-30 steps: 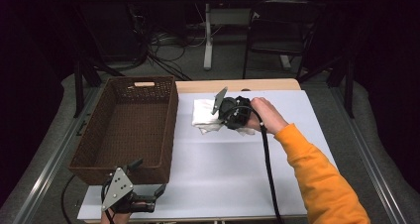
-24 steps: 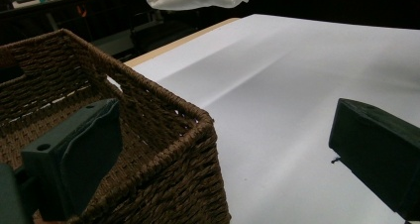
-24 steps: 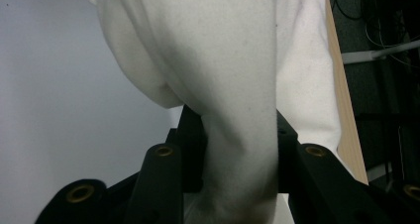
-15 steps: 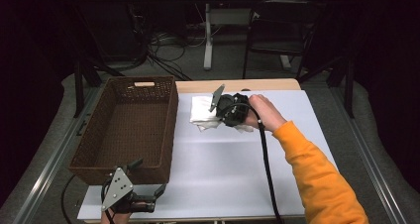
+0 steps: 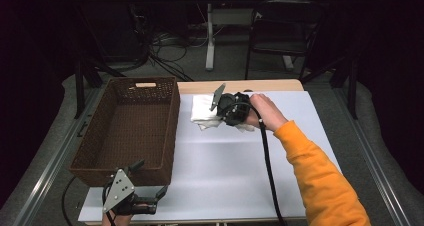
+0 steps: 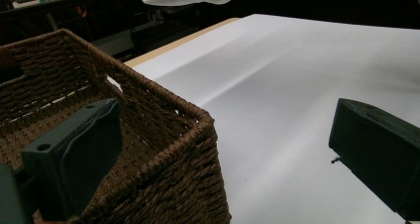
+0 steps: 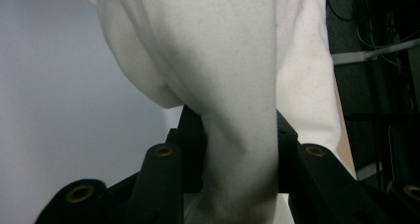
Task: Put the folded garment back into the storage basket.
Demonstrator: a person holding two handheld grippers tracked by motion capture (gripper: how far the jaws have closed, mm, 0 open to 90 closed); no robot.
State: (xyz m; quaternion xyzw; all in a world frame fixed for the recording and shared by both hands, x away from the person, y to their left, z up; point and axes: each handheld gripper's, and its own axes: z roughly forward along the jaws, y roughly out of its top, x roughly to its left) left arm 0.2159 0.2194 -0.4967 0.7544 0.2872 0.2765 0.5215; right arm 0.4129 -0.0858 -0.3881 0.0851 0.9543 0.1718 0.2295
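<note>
While seen from above, right gripper [image 5: 226,108] clamped on white cloth [image 5: 202,111] at table's [image 5: 225,166] far edge, just right of basket [image 5: 125,131]; left gripper [image 5: 132,198] at near edge, jaws wide apart, holding nothing. Left gripper view: basket corner between spread jaws. Right gripper view: cloth pinched tight between jaws.

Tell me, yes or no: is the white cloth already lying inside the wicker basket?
No. In the high view the white cloth lies on the table beside the wicker basket, gripped by the right tongs.
</note>
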